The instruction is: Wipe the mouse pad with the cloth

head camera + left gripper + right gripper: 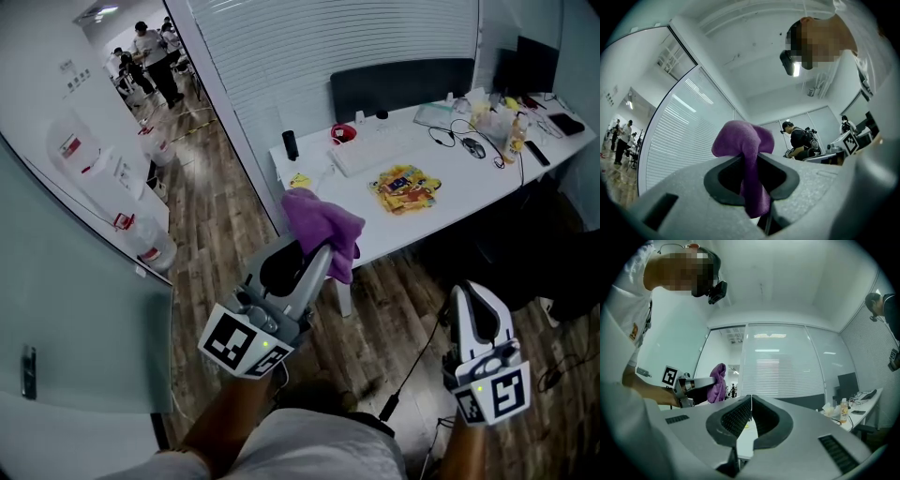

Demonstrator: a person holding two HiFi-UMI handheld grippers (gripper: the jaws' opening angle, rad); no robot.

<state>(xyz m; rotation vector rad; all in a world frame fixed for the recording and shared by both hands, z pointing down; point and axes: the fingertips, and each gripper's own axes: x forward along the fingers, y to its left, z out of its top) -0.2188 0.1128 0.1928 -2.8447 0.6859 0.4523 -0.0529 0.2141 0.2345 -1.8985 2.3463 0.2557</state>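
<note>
I am in an office. A long white desk (pixel 469 192) carries a keyboard (pixel 370 155), a corded mouse (pixel 475 147) and, at its far right end, a dark monitor (pixel 537 59). White blinds (pixel 356 37) cover the far wall. A glass partition (pixel 84 309) runs along my left. People (pixel 150 49) stand in the far corridor on wood-plank floor (pixel 211 225).

Both grey hand-held grippers (pixel 322 253) (pixel 468 292) carry black-and-white marker cubes (pixel 246 345) (pixel 495 394).
</note>
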